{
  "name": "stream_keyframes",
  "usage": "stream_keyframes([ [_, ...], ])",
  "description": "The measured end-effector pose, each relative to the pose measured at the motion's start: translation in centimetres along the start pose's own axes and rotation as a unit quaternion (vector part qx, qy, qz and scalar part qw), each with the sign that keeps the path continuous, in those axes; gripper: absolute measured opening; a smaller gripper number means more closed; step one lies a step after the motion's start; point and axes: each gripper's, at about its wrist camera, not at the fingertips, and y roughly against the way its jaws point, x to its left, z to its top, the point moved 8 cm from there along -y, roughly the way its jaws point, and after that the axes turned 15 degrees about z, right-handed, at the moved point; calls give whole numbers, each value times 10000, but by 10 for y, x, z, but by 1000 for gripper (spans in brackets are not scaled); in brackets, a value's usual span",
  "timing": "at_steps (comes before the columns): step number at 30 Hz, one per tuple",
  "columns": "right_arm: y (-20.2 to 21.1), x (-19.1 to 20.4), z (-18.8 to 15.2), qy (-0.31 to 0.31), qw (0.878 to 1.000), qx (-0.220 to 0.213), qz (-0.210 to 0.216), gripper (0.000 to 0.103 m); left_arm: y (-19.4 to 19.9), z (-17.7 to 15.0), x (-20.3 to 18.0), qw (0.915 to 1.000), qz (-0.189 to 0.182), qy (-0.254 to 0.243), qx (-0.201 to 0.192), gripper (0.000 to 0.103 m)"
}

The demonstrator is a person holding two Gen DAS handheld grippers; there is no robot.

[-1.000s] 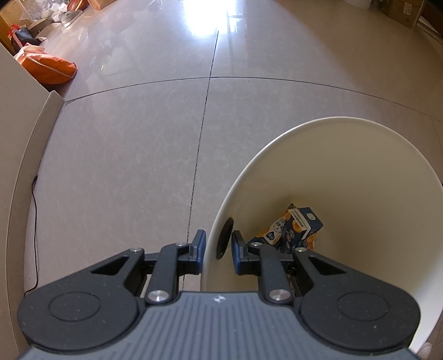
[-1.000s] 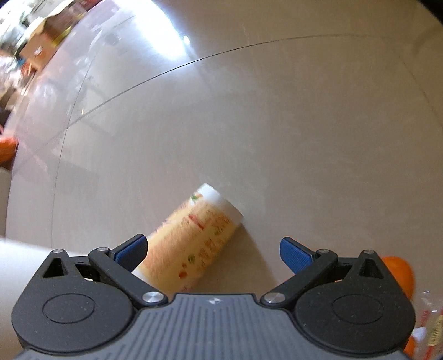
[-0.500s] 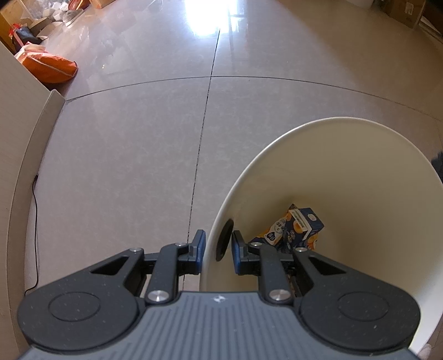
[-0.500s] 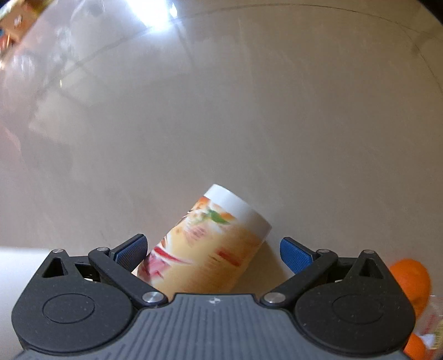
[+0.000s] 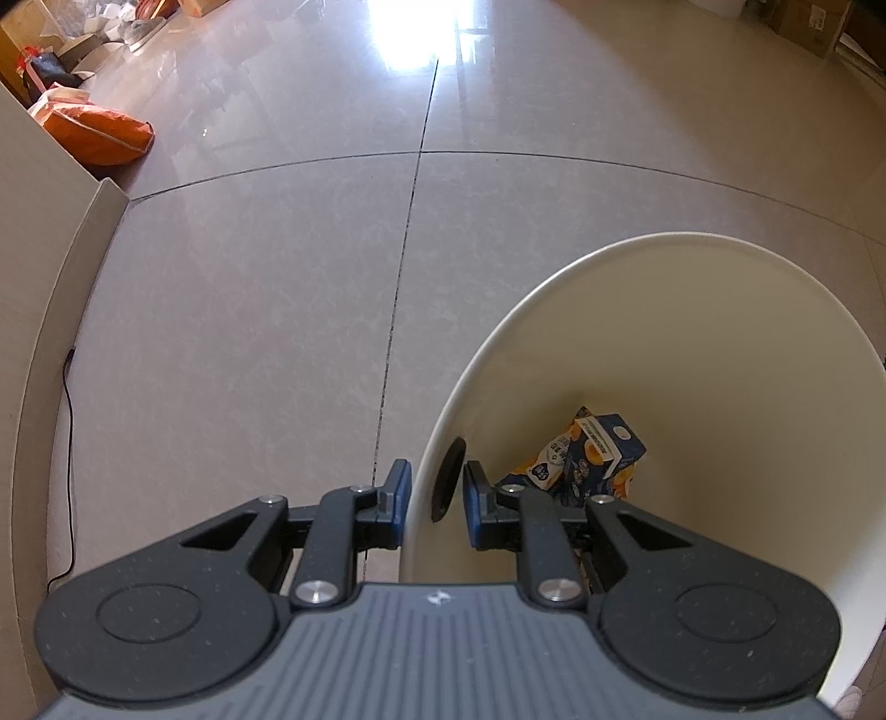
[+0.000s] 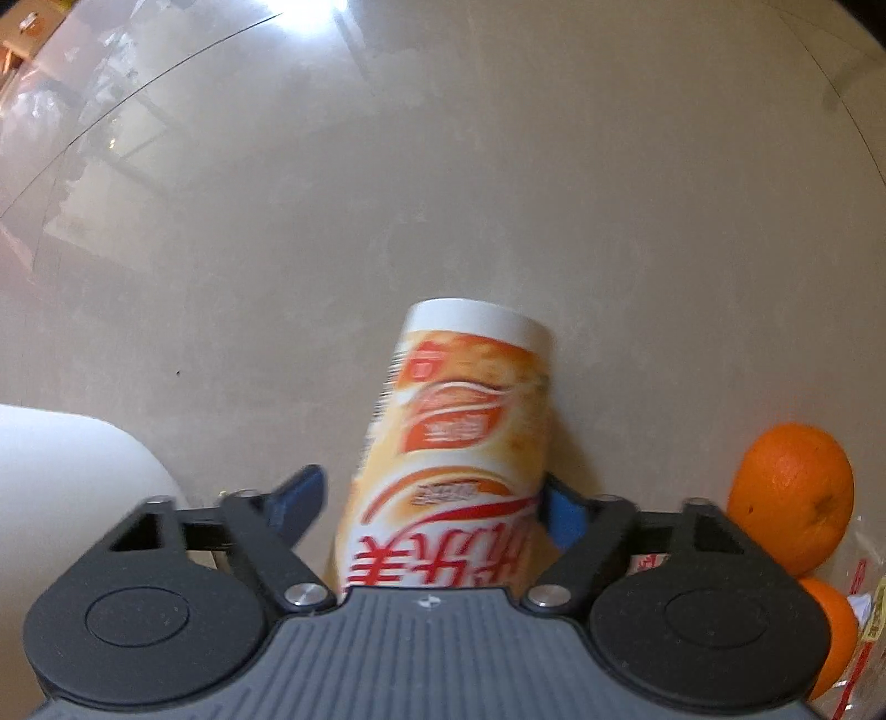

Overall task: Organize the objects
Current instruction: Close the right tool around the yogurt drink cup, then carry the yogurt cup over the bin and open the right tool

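Note:
My left gripper (image 5: 434,493) is shut on the rim of a white bin (image 5: 692,238), one pad inside the wall and one outside. A blue and orange drink carton (image 5: 603,448) lies at the bin's bottom. In the right wrist view an orange and white paper cup (image 6: 465,421) lies on the floor, its white end pointing away. My right gripper (image 6: 432,487) straddles it and its jaws are closing. The right pad is at the cup's side, while a gap shows at the left pad. The bin's side (image 6: 66,471) bulges in at the left.
Two oranges (image 6: 792,493) sit at the right, the nearer one in a clear plastic bag (image 6: 864,609). An orange sack (image 5: 94,127) lies far left by a beige panel (image 5: 33,277), with a black cable (image 5: 69,443) along its foot. Cardboard boxes (image 5: 797,16) stand far right.
My right gripper has come down over the cup, which now fills the space between narrower jaws. The oranges show more fully. The left gripper and the bin have not moved.

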Motion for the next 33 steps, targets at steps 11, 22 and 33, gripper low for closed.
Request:
stream_keyframes([
  [11,-1,-3,-7,-222,9997,92,-75,74,1,-1,-2,10000,1,-5,-7,18],
  [22,50,36,13,290,9989,218,-300,74,-2,0,2,9998,-146,3,144,18],
  [33,190,136,3,1444,9893,20,-188,74,-4,-1,5,9992,-318,50,229,17],
])
